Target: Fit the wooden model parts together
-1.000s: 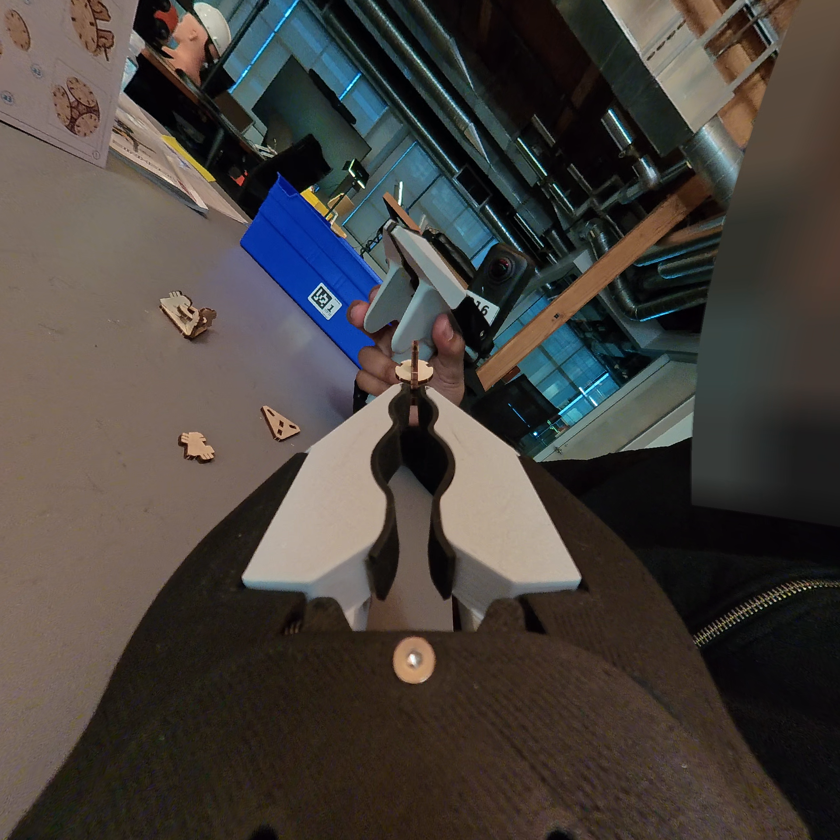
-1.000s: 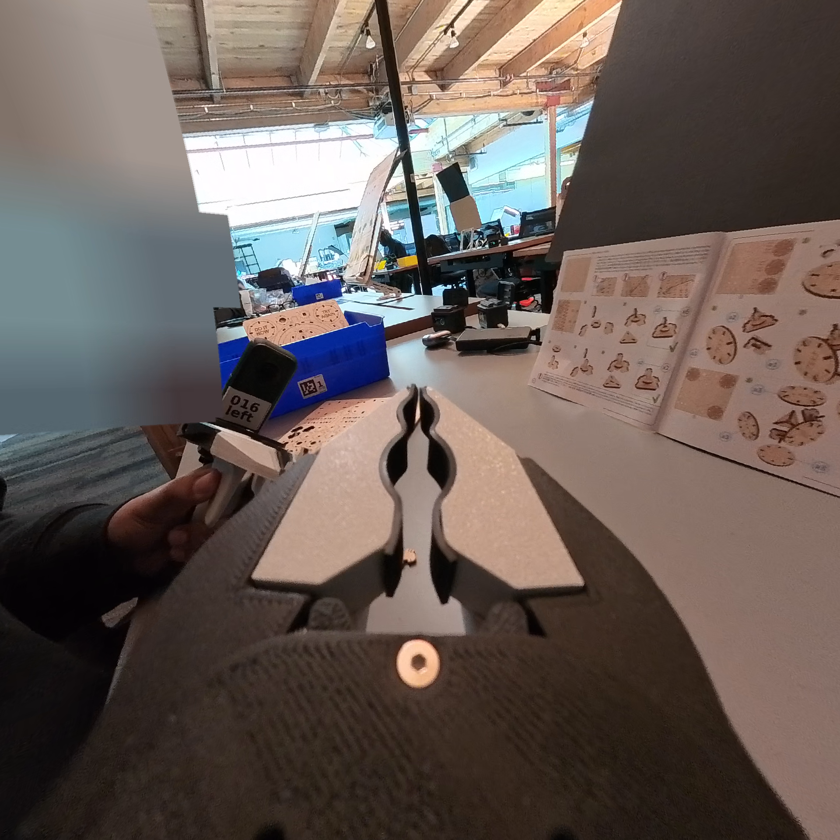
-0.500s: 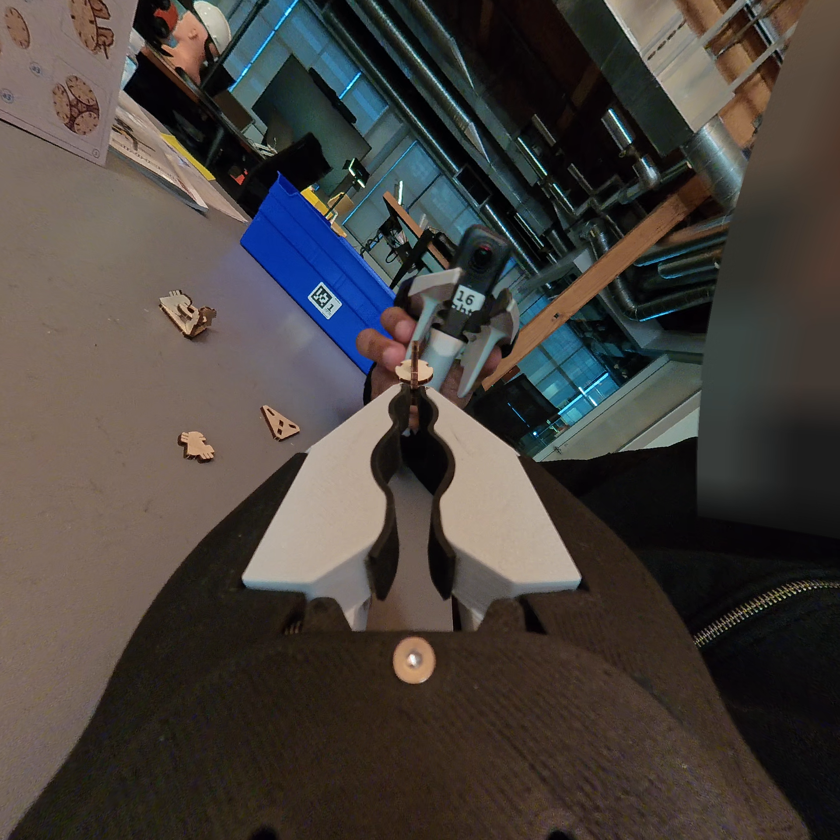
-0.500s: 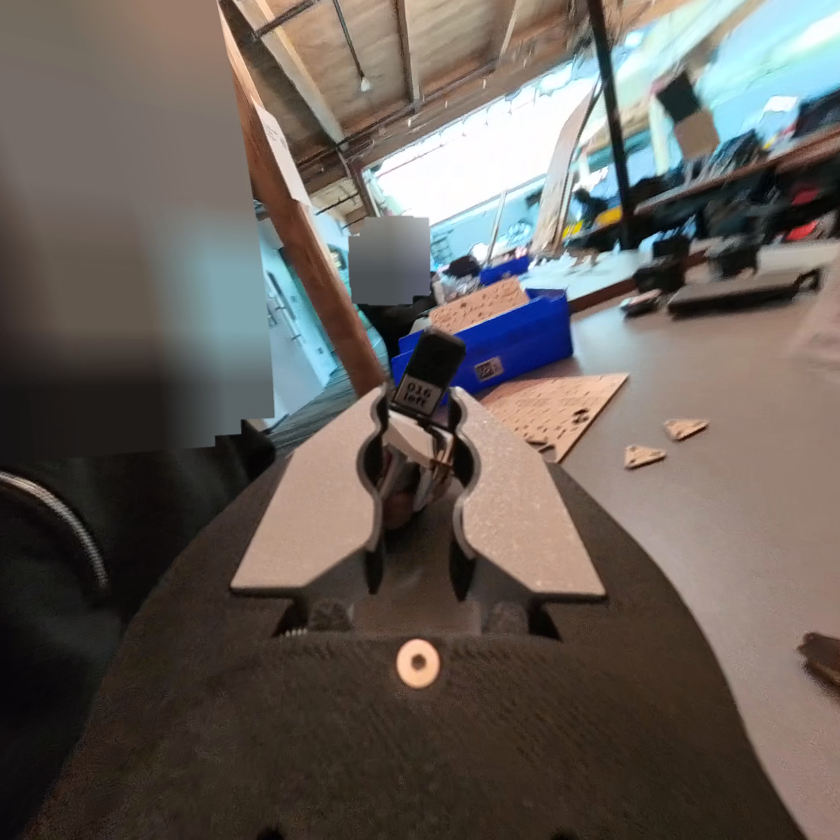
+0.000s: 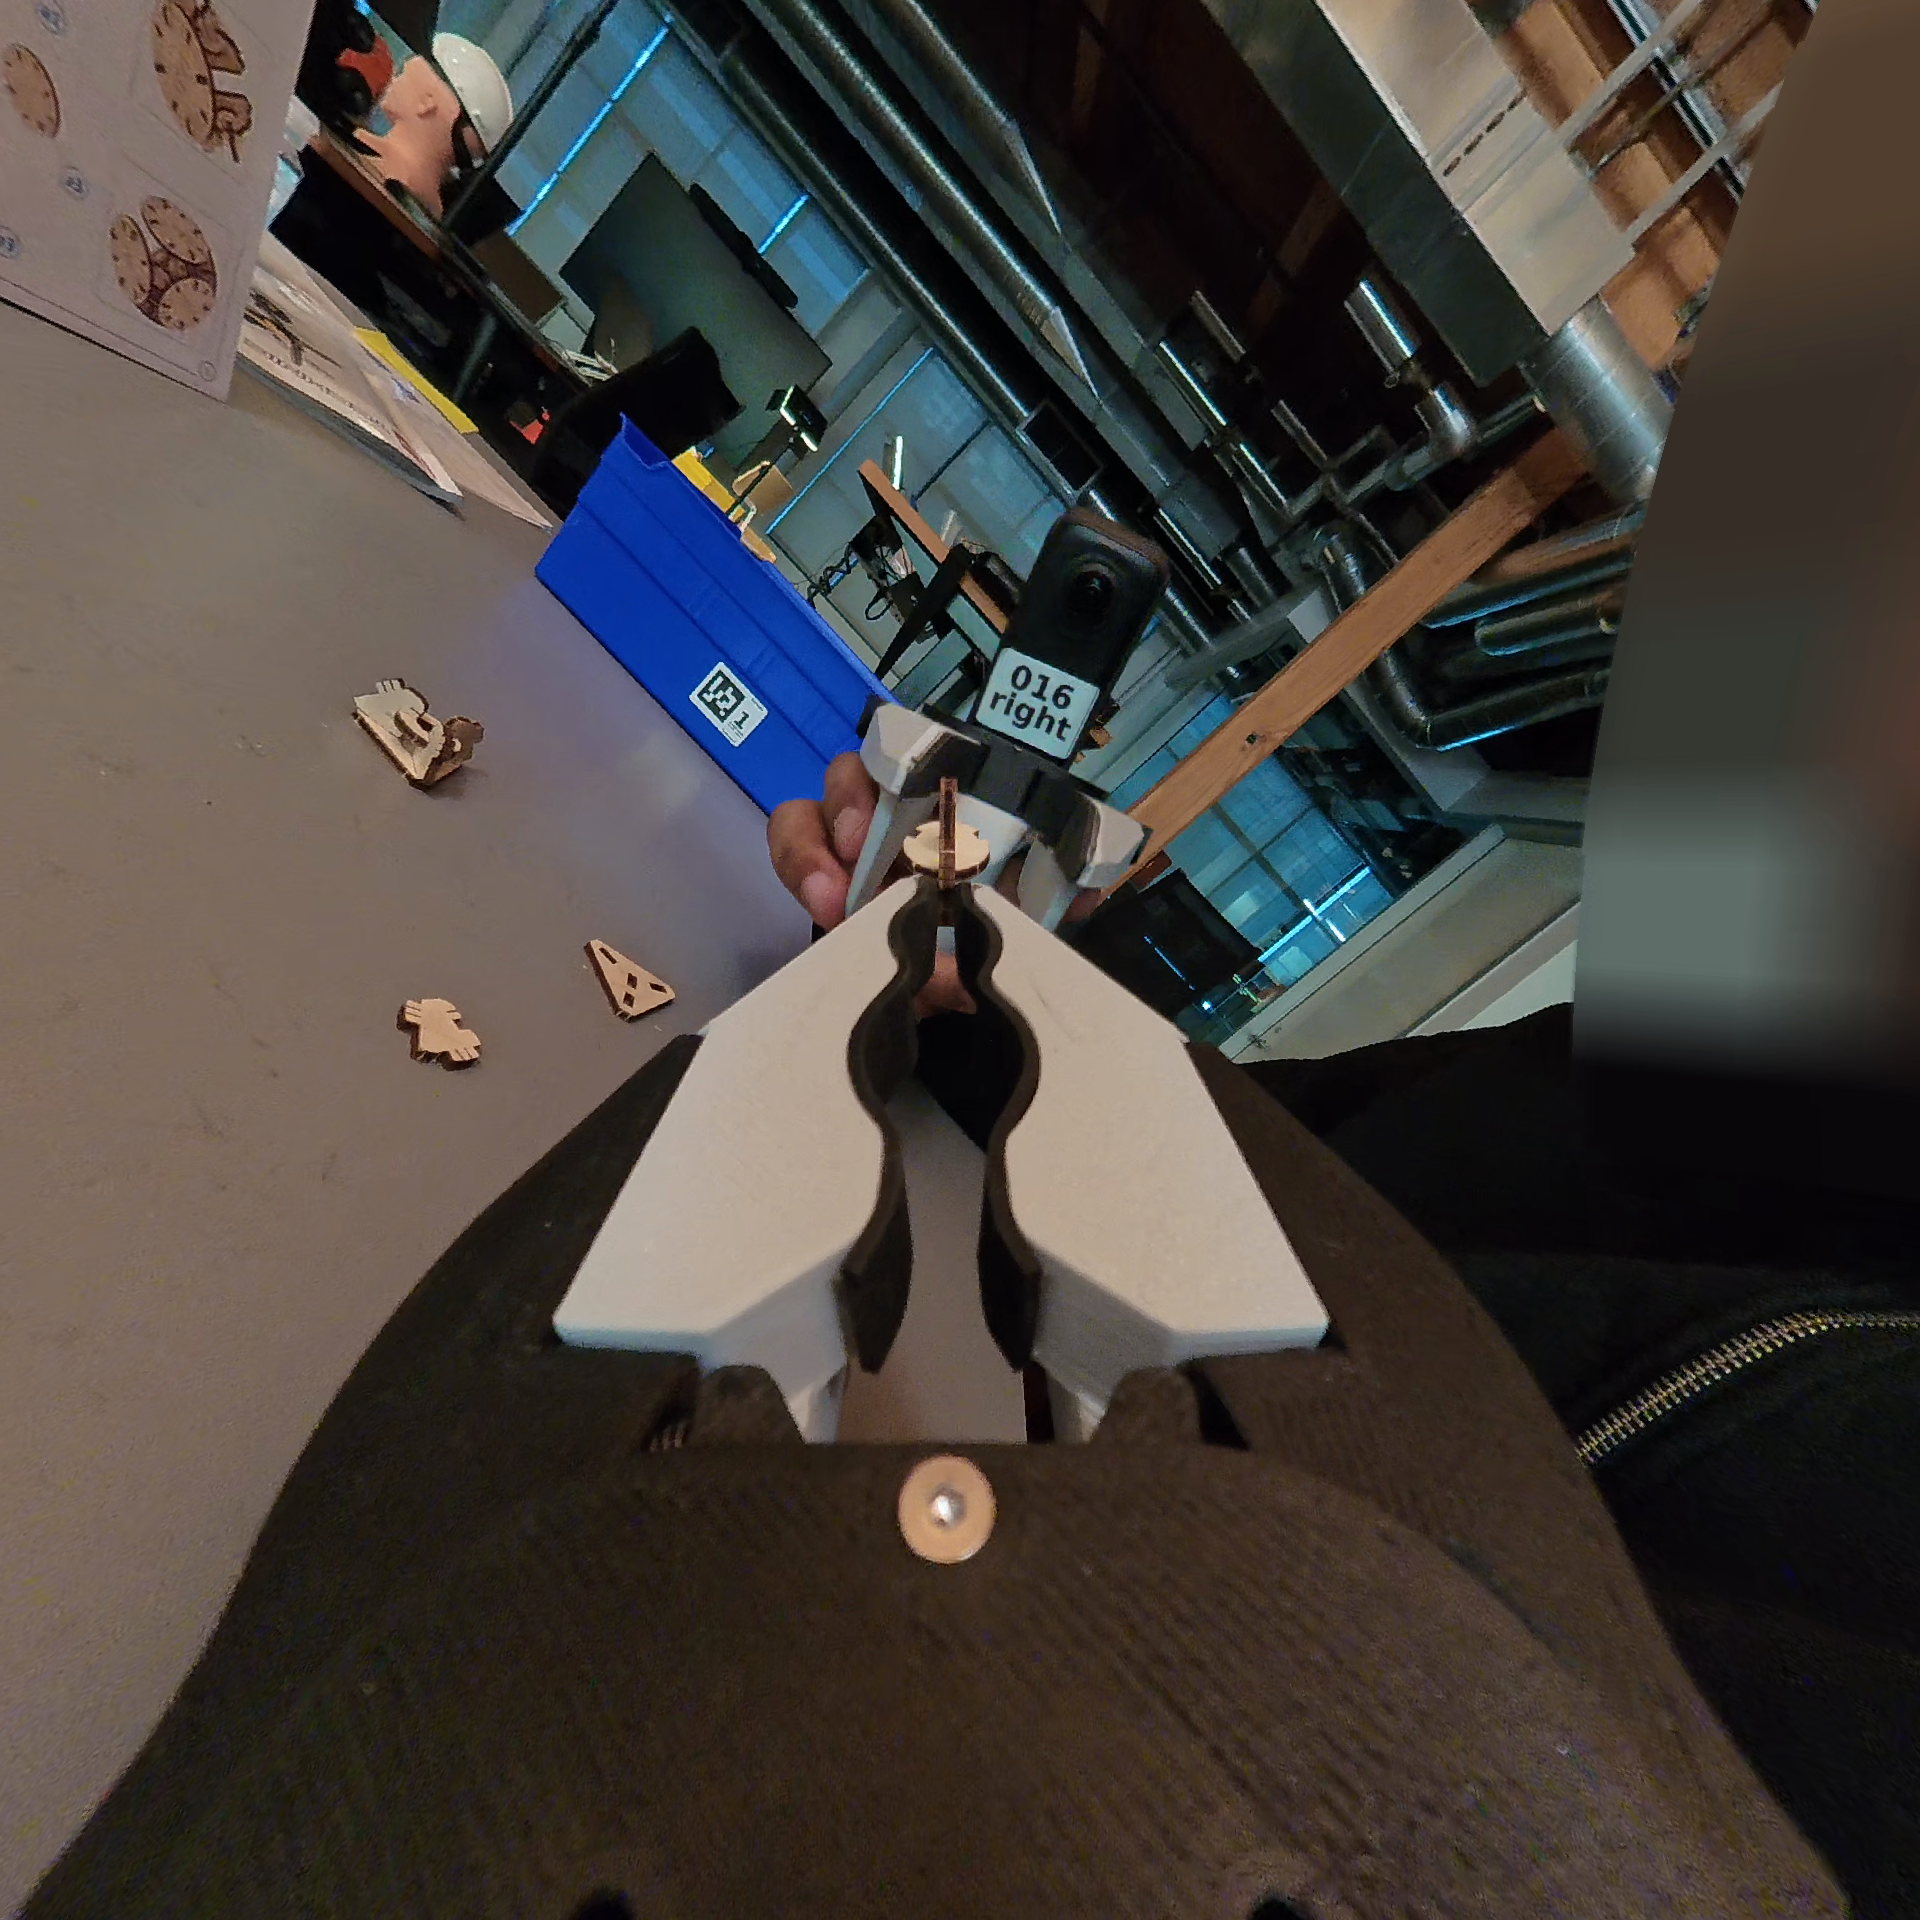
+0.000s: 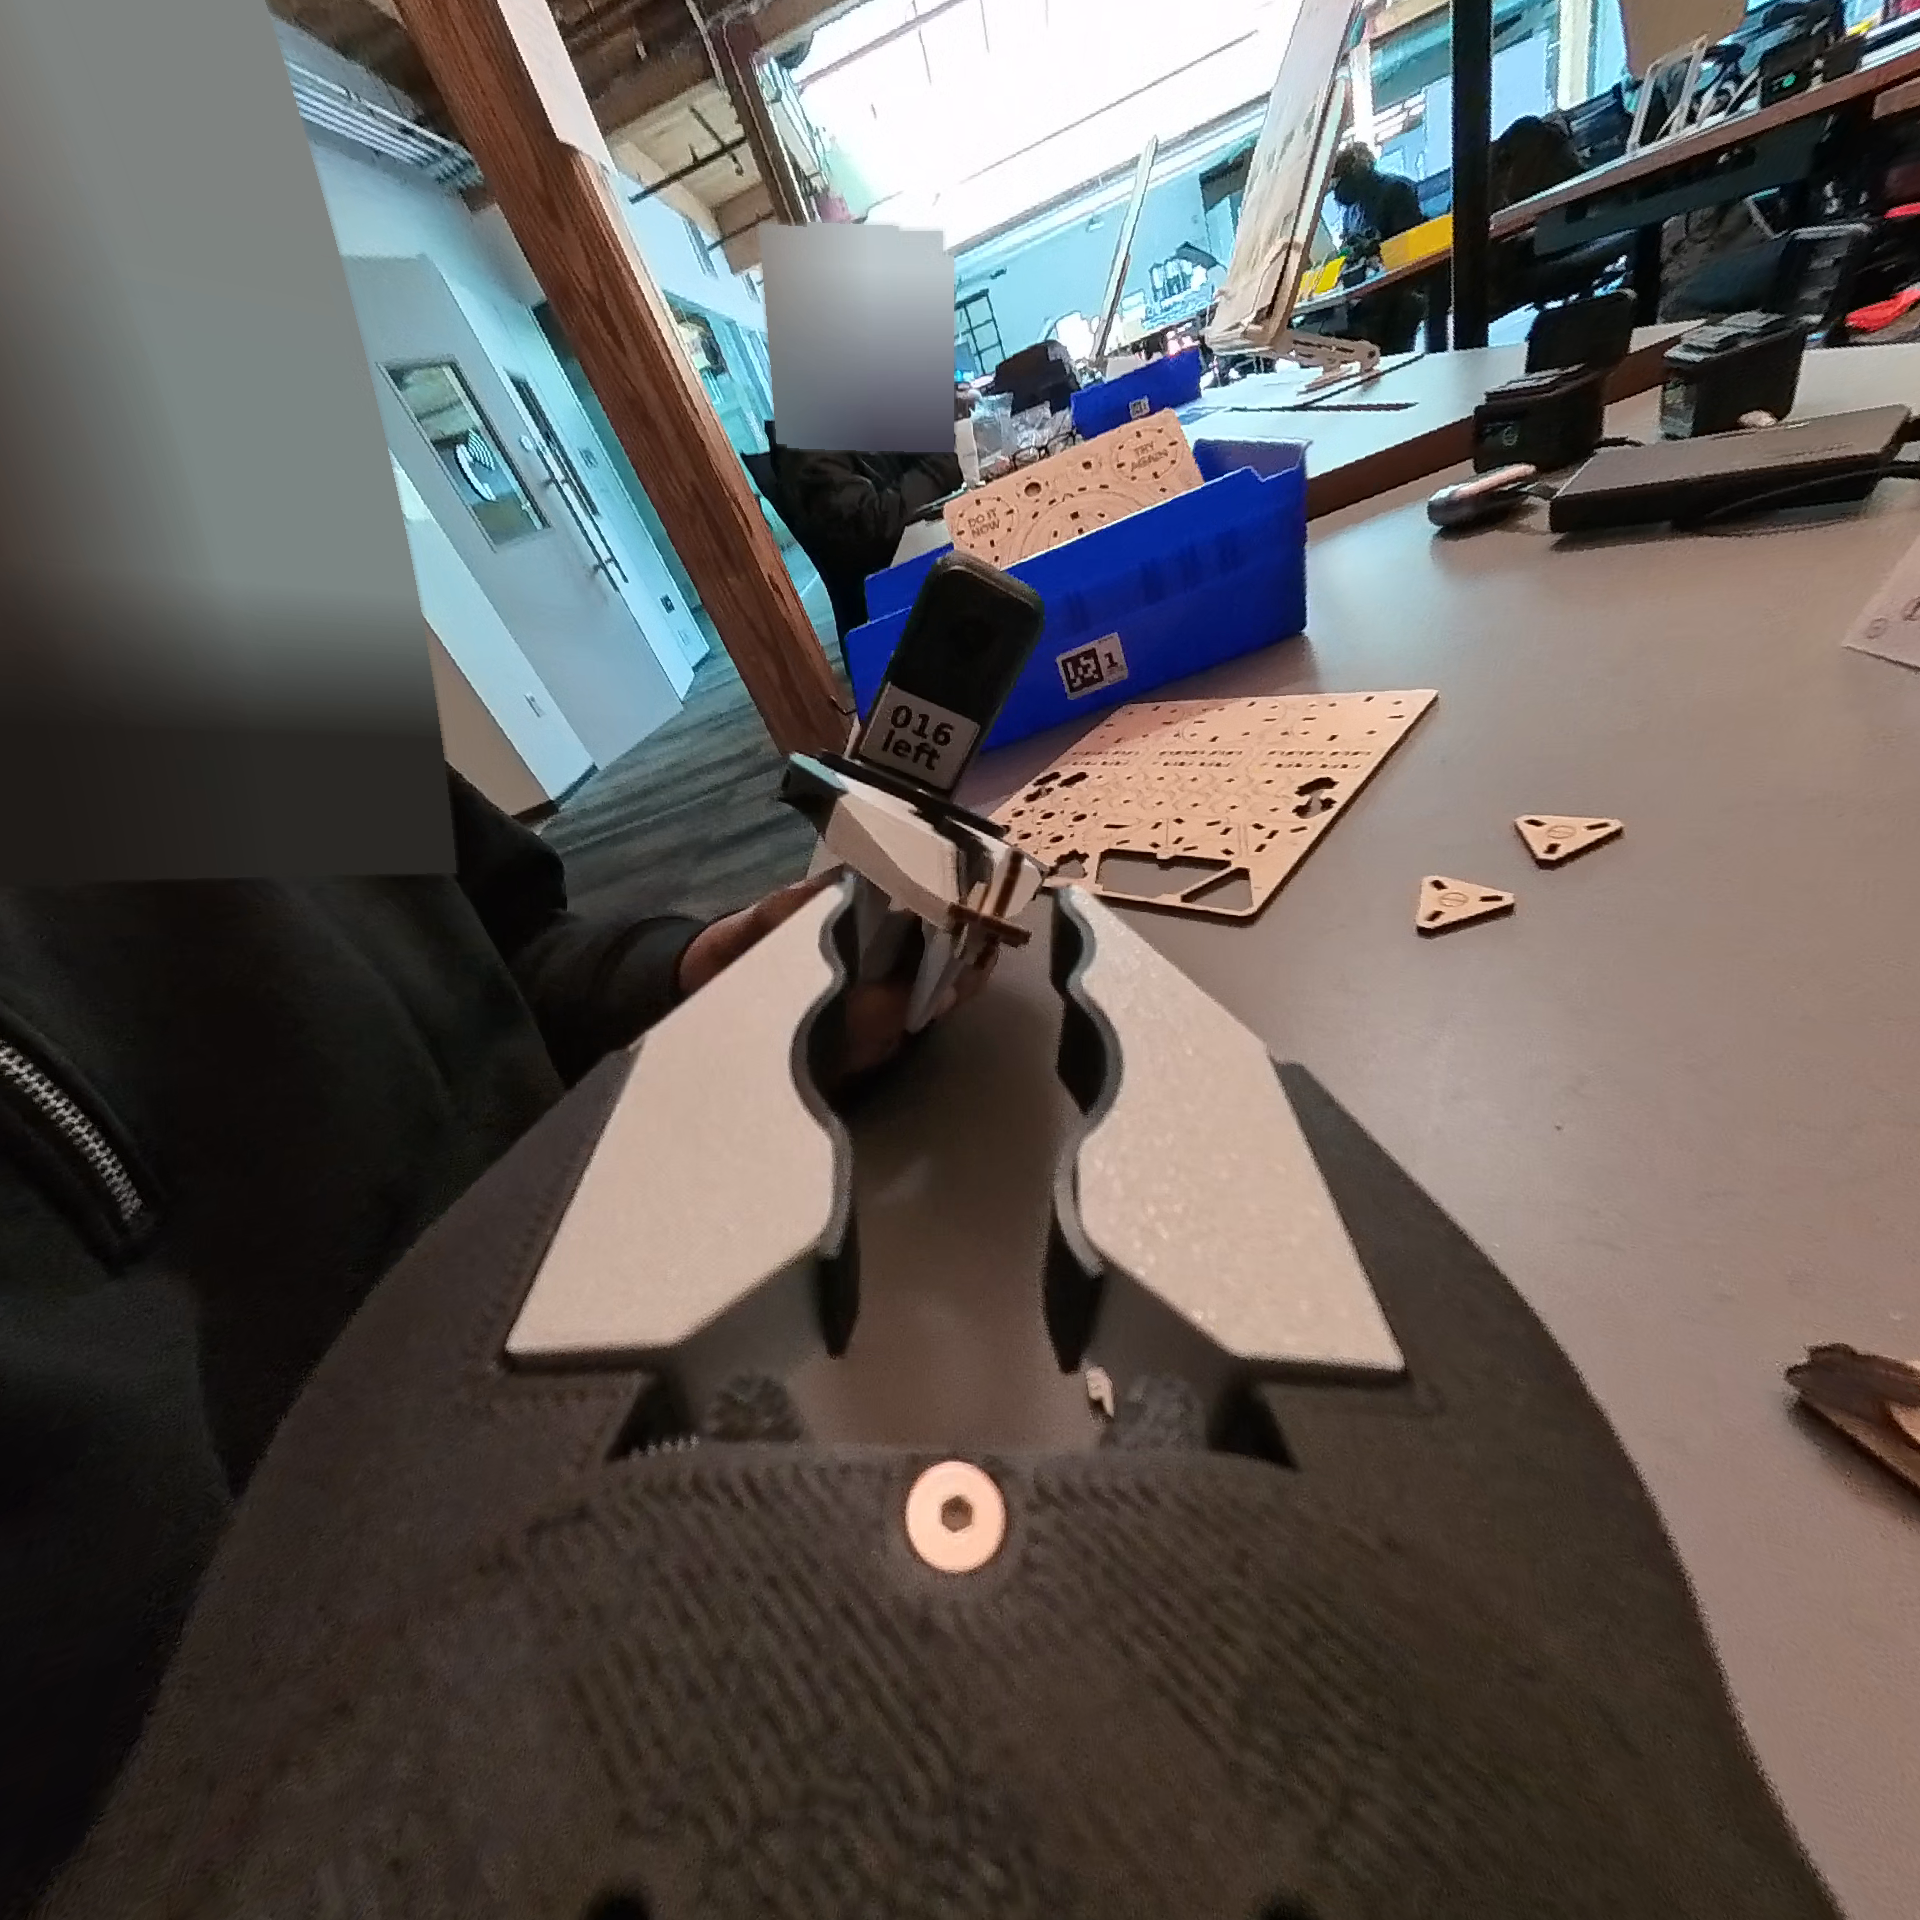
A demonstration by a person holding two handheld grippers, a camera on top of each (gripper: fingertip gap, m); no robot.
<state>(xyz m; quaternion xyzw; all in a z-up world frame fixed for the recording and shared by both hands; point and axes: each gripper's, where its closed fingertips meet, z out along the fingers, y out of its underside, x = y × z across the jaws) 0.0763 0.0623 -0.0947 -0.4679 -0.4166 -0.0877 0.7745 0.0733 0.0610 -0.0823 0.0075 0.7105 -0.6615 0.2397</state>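
Wooden disc-and-strip piece [image 5: 943,844] sits clamped in the left gripper [image 5: 943,902]; the right gripper [image 6: 940,920], jaws apart, faces it.

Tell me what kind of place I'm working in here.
Likely a shared workshop or makerspace: laser-cut wooden sheet and loose wooden pieces on a grey table, a blue parts bin, more workbenches behind, exposed ceiling ducts.

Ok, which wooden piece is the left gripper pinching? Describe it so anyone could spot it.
Start at the blue bin, then come forward to the left gripper. Pinched at its tips is a wooden piece: a small disc slotted onto a thin strip, the only one held off the table.
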